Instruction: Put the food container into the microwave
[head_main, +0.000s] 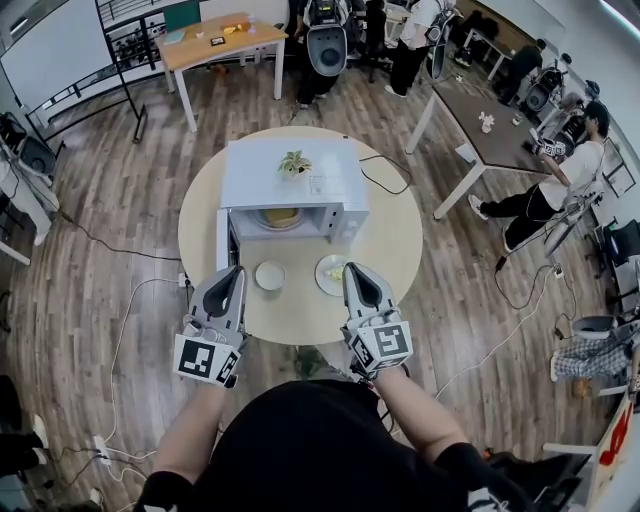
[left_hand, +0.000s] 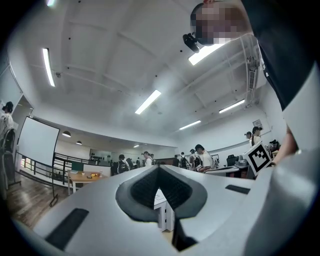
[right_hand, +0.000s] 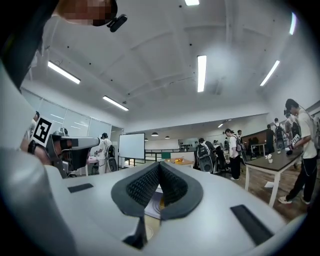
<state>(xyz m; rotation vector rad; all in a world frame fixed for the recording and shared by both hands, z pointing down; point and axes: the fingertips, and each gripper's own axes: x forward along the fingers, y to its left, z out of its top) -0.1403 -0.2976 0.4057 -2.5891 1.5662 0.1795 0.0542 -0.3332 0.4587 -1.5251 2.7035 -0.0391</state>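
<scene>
Just one microwave (head_main: 258, 182), one food container (head_main: 280, 217)

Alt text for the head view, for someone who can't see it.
A person's left gripper and right gripper, both shut and empty, hover at a round table facing an open white microwave; a bowl and plate sit before it.

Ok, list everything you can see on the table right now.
round table: one, beige, mid-floor
microwave: one, white, on the table, door open
plant: one, green, atop the microwave
round dish: one, yellowish, inside the microwave
bowl: one, white, before the microwave
plate: one, white with yellowish food, right of the bowl
cable: one, black, right of the microwave
left gripper: one, grey, shut and empty, above the near edge
right gripper: one, grey, shut and empty, above the near edge, near the plate
</scene>
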